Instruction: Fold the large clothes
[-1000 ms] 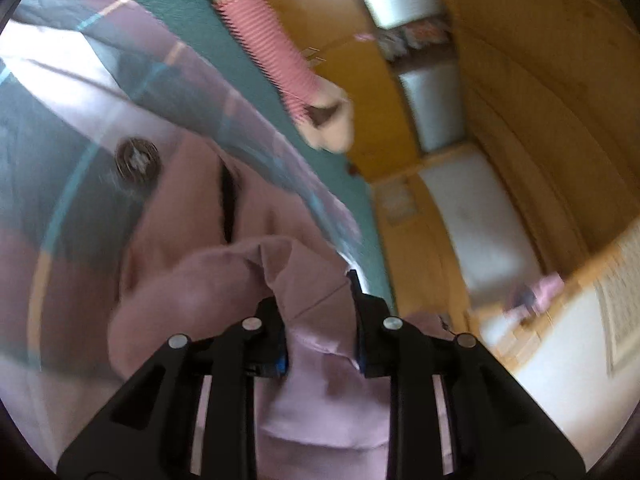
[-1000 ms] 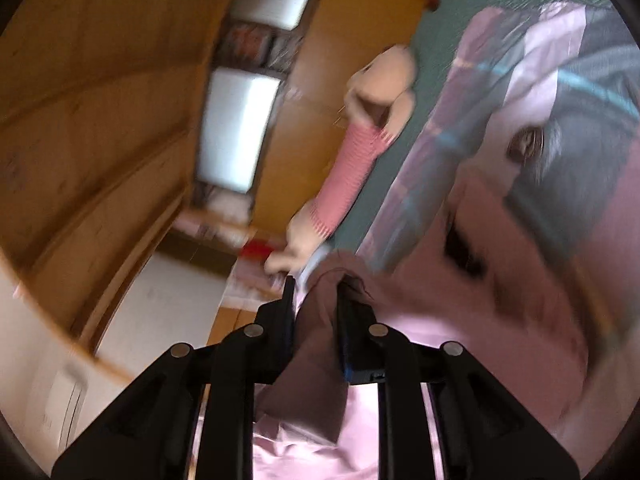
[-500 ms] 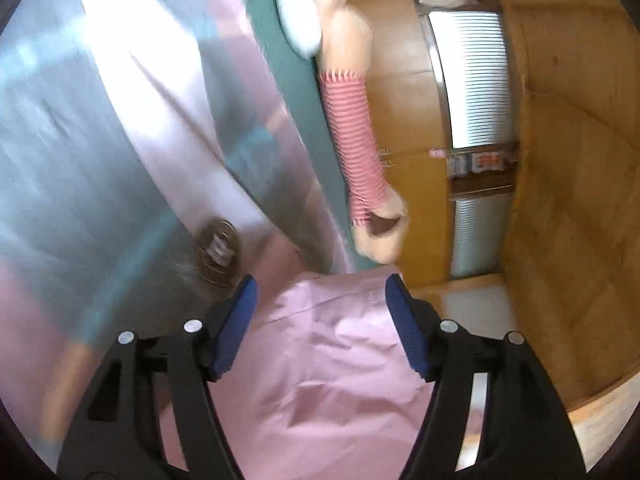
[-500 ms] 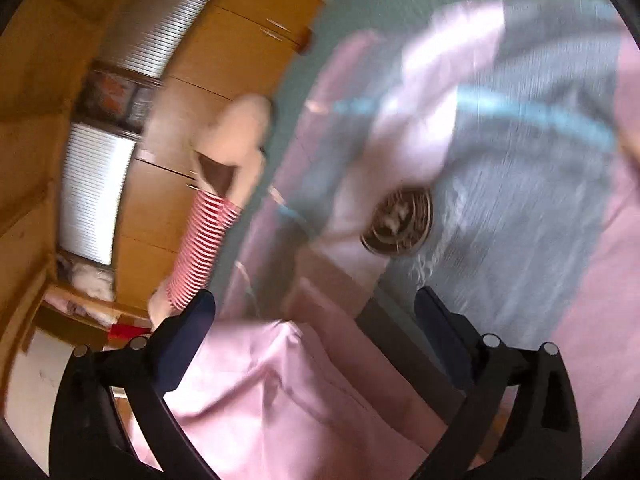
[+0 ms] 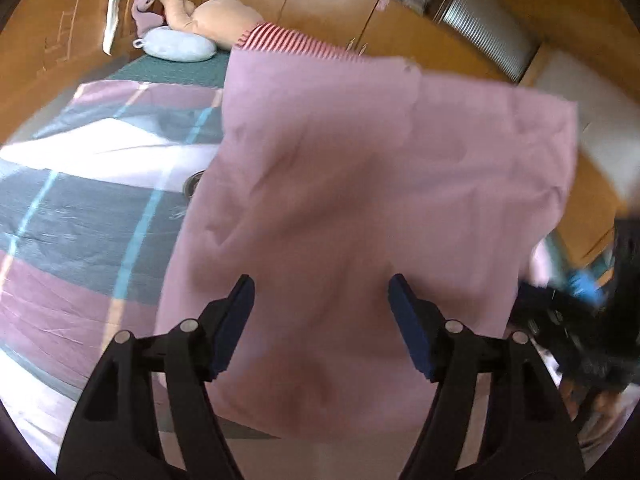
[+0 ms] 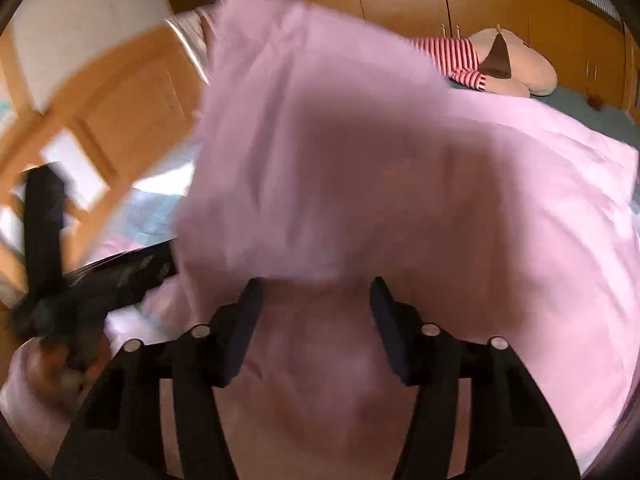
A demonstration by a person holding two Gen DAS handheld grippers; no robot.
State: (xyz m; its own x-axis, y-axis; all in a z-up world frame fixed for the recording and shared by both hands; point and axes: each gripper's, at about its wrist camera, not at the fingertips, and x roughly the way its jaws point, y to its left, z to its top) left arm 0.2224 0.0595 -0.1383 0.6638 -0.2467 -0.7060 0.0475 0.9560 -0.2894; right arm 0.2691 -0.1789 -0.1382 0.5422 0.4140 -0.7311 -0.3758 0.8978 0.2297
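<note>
Pink garment (image 5: 360, 208) lies spread in a big flat panel over the bed, filling the middle of the left wrist view from about 12 o'clock down to 6, edges soft with blur; in the right wrist view the same pink cloth (image 6: 380, 184) covers most of the frame, its upper part heavily motion-blurred and looking lifted, cannot tell if that part touches the bed. Left gripper (image 5: 320, 312) sits at 6 o'clock with jaws apart and opening, blue pads clear on both sides, pink cloth seen beyond the gap, nothing pinched. Right gripper (image 6: 316, 312) also at 6 o'clock, jaws apart but closing, cloth seen between them, pads not pressing on it. In the left view the right gripper shows as a black blur at 4 o'clock by the cloth's edge; in the right view the left gripper shows as a black blur at 8 o'clock with a hand (image 6: 56, 364) under it. Patchwork bedspread (image 5: 80, 200) in grey, pink and white with teal lines lies under the garment at 9 o'clock. Plush toy in red-striped top (image 6: 508, 64) lies at 1 o'clock on the green sheet (image 5: 176, 72). White pillow (image 5: 176, 44) at 11 o'clock. Wooden cabinets (image 6: 500, 4) run along 12 o'clock.
</note>
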